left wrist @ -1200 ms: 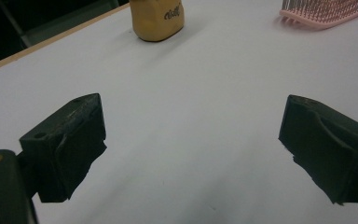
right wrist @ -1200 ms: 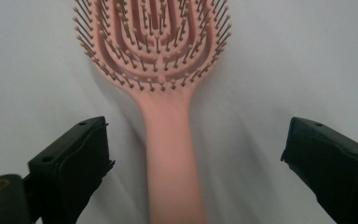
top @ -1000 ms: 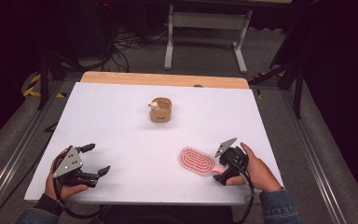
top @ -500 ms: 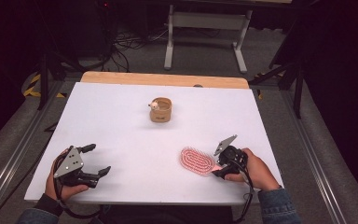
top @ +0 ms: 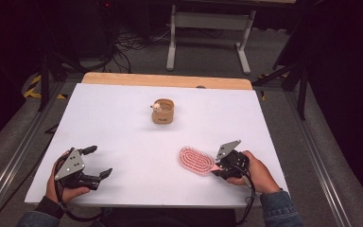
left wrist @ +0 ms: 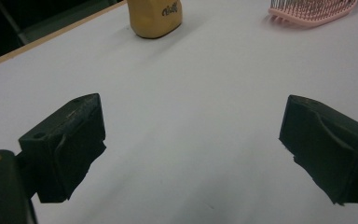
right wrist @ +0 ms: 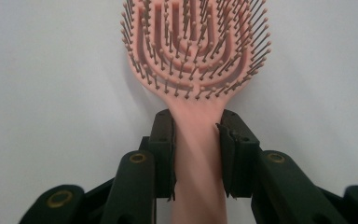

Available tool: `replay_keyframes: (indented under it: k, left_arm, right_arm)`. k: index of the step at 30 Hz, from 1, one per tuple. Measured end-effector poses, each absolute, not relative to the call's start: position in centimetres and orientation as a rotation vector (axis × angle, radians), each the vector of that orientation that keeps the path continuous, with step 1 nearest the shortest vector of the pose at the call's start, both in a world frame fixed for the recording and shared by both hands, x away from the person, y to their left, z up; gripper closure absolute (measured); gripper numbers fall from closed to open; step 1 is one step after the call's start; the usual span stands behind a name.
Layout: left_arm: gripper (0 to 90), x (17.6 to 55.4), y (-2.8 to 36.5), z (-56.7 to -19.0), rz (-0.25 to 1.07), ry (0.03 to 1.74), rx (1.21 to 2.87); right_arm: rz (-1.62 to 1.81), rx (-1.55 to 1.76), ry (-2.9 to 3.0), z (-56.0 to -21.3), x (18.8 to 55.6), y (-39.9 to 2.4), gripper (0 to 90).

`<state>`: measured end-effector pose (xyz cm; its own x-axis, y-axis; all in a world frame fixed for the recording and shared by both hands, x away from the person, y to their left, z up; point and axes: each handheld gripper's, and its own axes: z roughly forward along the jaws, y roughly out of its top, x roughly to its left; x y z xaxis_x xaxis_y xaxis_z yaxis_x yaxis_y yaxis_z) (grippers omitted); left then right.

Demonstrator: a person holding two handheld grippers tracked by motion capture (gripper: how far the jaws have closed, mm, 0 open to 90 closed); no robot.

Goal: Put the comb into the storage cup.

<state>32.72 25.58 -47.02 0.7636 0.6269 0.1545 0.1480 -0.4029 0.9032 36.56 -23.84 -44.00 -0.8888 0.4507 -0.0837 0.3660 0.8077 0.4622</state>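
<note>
Your right gripper (right wrist: 196, 154) has just been closing its fingers (right wrist: 163, 154) on the handle of the pink plastic vented hairbrush (top: 196, 160), which now sits clamped between them. It lies bristles-up at five o'clock on the white counter (top: 123, 127), probably gripped low for leverage. Your left gripper (top: 96, 162) rests open and empty at seven o'clock. A tan cup-like holder (top: 163, 112) stands near centre.
</note>
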Motion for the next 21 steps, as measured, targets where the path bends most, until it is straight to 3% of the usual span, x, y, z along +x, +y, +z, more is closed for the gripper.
replay_keyframes:
  k: [21]
  left_arm:
    - [7.4, 32.7, 25.6, -47.0, 0.598, 0.594, 1.939]
  right_arm:
    - [0.994, 0.694, 2.344, -42.2, 36.0, -23.8, 69.4]
